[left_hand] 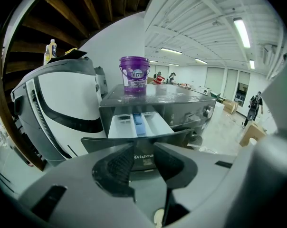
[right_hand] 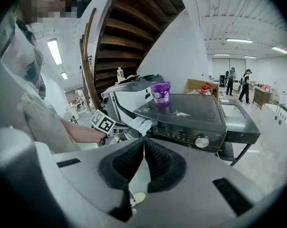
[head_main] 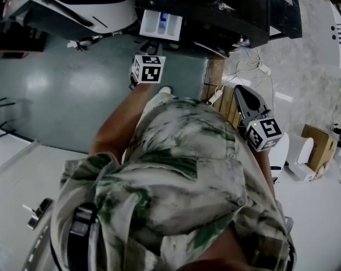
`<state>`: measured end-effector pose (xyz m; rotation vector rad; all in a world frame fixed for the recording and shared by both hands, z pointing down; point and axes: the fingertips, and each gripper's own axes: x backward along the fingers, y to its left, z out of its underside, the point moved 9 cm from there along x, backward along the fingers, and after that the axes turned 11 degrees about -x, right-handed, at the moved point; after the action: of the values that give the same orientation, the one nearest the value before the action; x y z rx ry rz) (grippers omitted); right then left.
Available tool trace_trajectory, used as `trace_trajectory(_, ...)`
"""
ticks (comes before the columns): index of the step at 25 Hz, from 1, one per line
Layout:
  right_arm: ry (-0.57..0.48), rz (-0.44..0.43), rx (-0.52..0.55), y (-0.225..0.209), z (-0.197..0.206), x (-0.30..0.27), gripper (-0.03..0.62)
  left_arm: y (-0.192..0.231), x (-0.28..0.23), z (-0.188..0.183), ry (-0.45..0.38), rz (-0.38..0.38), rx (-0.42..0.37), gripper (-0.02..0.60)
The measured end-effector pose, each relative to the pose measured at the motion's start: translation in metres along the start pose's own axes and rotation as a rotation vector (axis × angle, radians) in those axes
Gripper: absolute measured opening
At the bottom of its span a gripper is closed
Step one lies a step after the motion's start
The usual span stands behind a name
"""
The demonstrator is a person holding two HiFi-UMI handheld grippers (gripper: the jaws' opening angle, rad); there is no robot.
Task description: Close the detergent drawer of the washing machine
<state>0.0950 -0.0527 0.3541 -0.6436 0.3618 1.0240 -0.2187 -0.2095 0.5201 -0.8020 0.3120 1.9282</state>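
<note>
The dark grey washing machine [head_main: 215,10] stands at the top of the head view. Its detergent drawer [head_main: 161,25] is pulled out, showing white compartments and a blue insert [left_hand: 138,123]. My left gripper [head_main: 149,52] is held just in front of the drawer's dark front panel [left_hand: 134,144]. In the left gripper view its jaws stand apart with nothing between them, and the left gripper [left_hand: 144,161] frames the panel's logo. My right gripper [head_main: 241,95] hangs by my right side, away from the machine. In its own view the right gripper [right_hand: 143,146] is shut and empty.
A purple bucket [left_hand: 134,75] sits on top of the machine. A white machine with a round door [left_hand: 53,108] stands to its left under wooden stairs [right_hand: 134,27]. A wooden pallet [head_main: 224,97], floor cables [head_main: 255,66] and cardboard boxes [head_main: 320,145] lie to the right.
</note>
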Motion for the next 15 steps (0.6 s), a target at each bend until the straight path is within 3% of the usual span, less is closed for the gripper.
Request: trace_trajectory(15,-0.004,0.026,-0.01,-0.003,0.003,0.003,0.031,0.005,-0.014,-0.008,-0.007,0.005,-0.007,0.144)
